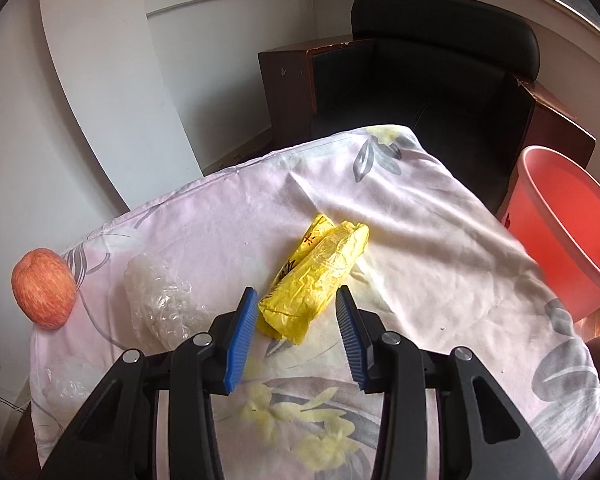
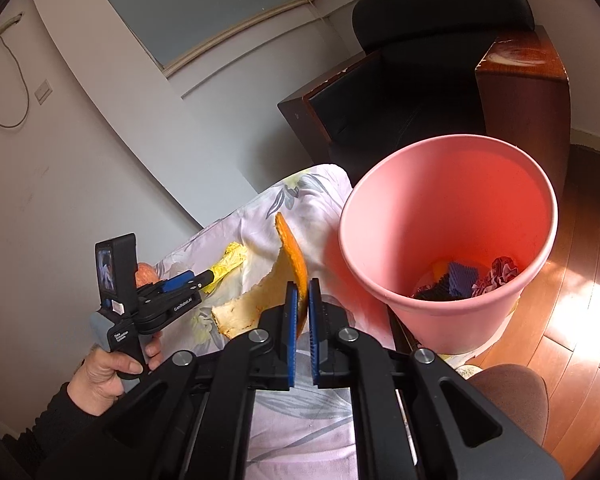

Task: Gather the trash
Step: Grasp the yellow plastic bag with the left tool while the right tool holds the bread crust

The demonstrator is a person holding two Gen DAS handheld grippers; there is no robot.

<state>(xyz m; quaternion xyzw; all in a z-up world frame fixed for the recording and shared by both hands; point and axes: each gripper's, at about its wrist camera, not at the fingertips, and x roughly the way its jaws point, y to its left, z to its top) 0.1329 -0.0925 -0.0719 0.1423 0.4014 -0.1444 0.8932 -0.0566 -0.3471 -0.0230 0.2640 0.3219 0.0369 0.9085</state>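
The left gripper hangs just above the floral cloth that covers the bench, its blue pads spread wide on either side of the near end of a crumpled yellow plastic bag; whether either pad touches the bag cannot be told. The bag lies on the cloth and slants away from the gripper toward the upper right. To the left of the gripper sits a wad of clear plastic wrap, and farther left, at the cloth's edge, an apple. In the right wrist view the person's left hand, in a dark sleeve, grips the handle of the left gripper from below and points it forward at the yellow bag. The right gripper is held higher, its pads pressed together on the lower edge of an orange peel, which stands up between them with its pale inner side curling off to the left. The peel is in the air over the cloth, just beside the rim of a pink trash bin that stands at the bench's right side and holds some trash at the bottom. A black armchair stands behind.
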